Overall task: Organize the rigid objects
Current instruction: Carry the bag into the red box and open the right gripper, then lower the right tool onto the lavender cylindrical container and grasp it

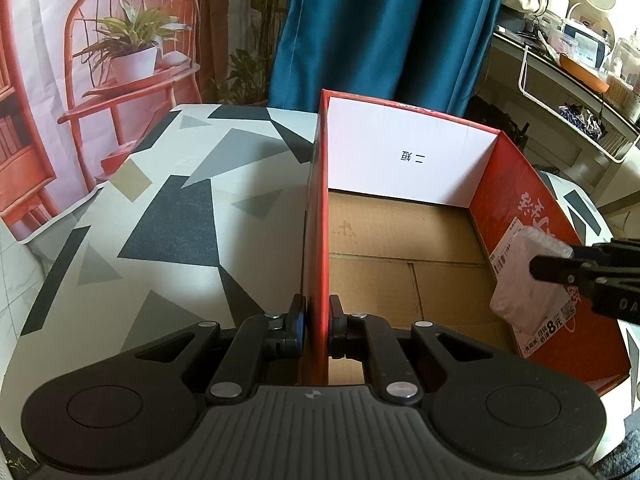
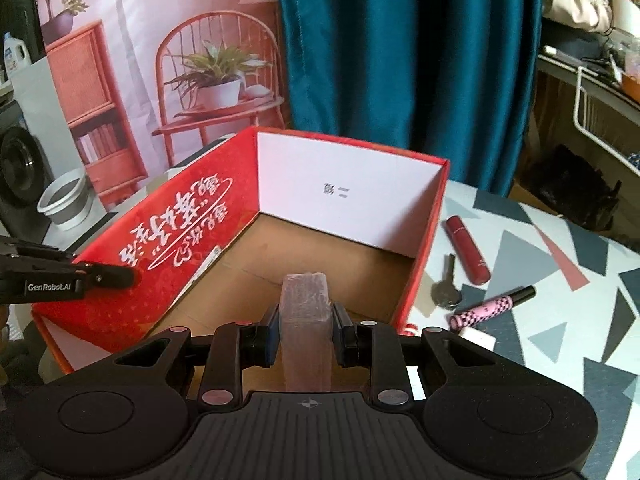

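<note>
Gripping box [image 1: 316,208] wall; pale block [image 2: 306,320] seemingly clamped.

box [image 2: 416,264]: cardboard, glossy red print outside, raw brown floor, matt white paper liner
block [image 2: 306,312]: pale, translucent, rough bubbly wrap
left tongs [image 1: 318,320]: matt black plastic, bright metal rivets
desk [image 1: 168,208]: smooth matt printed cover
key [image 2: 446,288]: dull metal
tube [image 2: 468,254]: glossy red plastic
</note>
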`<action>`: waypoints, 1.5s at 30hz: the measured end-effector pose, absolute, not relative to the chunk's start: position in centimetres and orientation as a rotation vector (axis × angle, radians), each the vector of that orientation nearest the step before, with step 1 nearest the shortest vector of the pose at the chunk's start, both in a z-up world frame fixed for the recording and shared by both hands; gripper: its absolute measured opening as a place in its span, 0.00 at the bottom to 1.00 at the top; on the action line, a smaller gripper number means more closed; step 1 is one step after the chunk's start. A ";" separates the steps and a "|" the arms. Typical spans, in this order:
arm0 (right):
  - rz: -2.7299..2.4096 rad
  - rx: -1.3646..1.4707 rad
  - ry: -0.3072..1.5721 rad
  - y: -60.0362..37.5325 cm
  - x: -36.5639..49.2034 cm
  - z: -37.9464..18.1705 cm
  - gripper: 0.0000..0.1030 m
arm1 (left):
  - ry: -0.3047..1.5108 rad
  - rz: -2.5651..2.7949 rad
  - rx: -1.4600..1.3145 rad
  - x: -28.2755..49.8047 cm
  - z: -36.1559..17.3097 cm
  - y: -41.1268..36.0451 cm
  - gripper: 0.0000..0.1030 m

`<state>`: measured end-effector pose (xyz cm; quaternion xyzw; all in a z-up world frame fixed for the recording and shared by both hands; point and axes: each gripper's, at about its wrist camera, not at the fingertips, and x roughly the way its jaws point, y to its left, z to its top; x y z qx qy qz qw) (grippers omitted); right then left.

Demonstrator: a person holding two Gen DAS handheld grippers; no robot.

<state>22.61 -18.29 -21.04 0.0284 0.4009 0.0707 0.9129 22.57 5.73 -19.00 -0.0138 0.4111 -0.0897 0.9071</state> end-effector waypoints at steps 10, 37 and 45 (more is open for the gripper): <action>0.096 0.078 0.722 -20.5 21.6 -19.2 0.24 | 0.853 -0.185 -0.021 22.6 -19.0 5.6 0.11; -0.126 0.196 0.830 -30.4 15.3 -25.9 0.28 | 0.851 -0.192 -0.003 22.6 -19.1 5.7 0.12; -0.090 0.229 0.906 -29.6 16.6 -29.1 0.47 | 0.851 -0.192 -0.010 22.6 -19.1 5.7 0.12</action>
